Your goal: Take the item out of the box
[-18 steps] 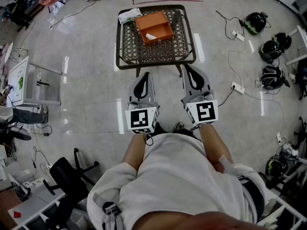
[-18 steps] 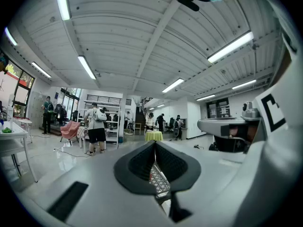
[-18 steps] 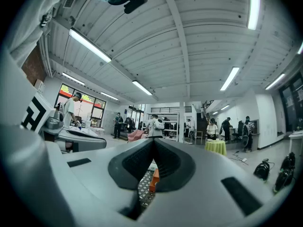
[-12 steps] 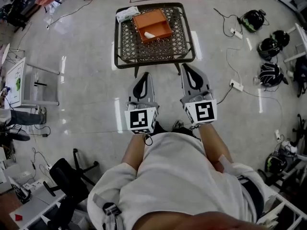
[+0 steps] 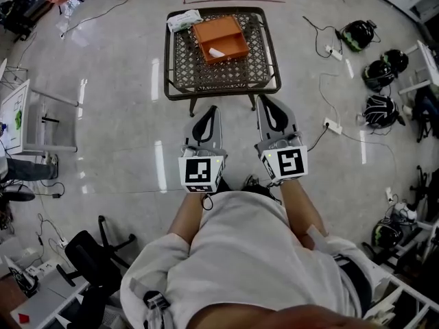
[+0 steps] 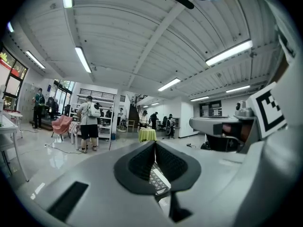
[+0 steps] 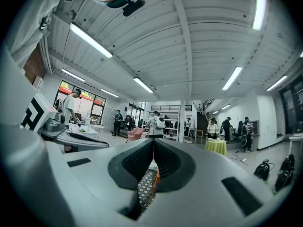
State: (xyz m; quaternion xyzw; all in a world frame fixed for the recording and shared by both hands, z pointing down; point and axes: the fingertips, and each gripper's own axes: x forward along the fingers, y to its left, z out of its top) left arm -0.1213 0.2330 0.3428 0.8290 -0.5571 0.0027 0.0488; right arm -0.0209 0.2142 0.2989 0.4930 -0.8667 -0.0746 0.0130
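Observation:
An orange open box (image 5: pixel 220 38) sits on a dark wire-mesh table (image 5: pixel 221 74), with a small white item (image 5: pixel 216 51) lying inside it. A white packet (image 5: pixel 185 21) lies at the table's far left corner. My left gripper (image 5: pixel 208 110) and right gripper (image 5: pixel 264 100) hover side by side just short of the table's near edge, both shut and empty. In the left gripper view the gripper (image 6: pixel 155 143) shows its jaws pressed together, with mesh below. In the right gripper view the gripper (image 7: pixel 154 142) is likewise shut, and a sliver of the orange box (image 7: pixel 156 179) shows through.
Helmets (image 5: pixel 380 108) and cables lie on the floor to the right. A white desk (image 5: pixel 27 115) stands at the left and office chairs (image 5: pixel 89 259) at the lower left. Several people stand far across the hall in both gripper views.
Both grippers stay shut and side by side. The view has shifted slightly, and the grippers sit a touch nearer the table's front edge.

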